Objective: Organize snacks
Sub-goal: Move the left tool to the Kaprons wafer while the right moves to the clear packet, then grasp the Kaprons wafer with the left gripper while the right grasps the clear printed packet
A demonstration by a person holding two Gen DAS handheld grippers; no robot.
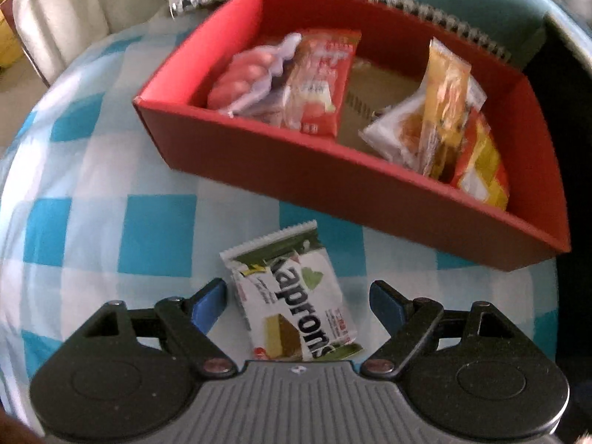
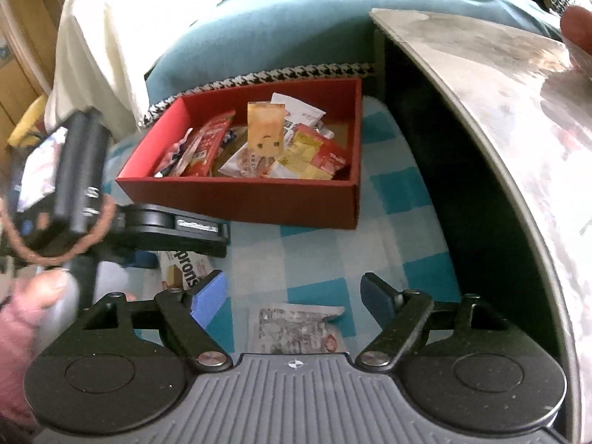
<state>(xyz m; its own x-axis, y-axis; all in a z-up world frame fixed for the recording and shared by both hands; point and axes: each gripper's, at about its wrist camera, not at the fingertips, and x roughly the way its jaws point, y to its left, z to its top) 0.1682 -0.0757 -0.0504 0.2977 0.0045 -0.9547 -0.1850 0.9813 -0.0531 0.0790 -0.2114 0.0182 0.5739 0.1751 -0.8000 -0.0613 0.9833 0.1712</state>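
A: What does everything rest on?

B: A bench under a blue-and-white checked cloth (image 1: 92, 192), with a teal cushion (image 2: 281, 29) and a cream fabric (image 2: 111, 37) behind it. A grey, glossy slab (image 2: 499, 118) rises on the right side of the right wrist view.

A: And the snacks?

B: Most sit in an open red cardboard box (image 1: 333, 185) on the cloth. At its left end lie a clear pack of pink sausages (image 1: 248, 74) and a red-and-white packet (image 1: 322, 81). At its right end stand a yellow-orange sachet (image 1: 444, 85), a white pouch (image 1: 396, 125) and a red-and-yellow packet (image 1: 481, 162). Brown cardboard floor shows between the two groups.

A: Anything outside the box?

B: Two packets. A white-and-green wafer packet printed "Naprons" (image 1: 292, 292) lies flat on the cloth, near the box's front wall but apart from it. A silvery crinkled wrapper (image 2: 292, 325) lies flat too.

A: The grippers?

B: The left gripper (image 1: 298, 299) has its jaws wide, blue pads (image 1: 209, 303) either side of the wafer packet, not touching it. The right gripper (image 2: 294, 298) is also spread wide, straddling the silvery wrapper without contact.
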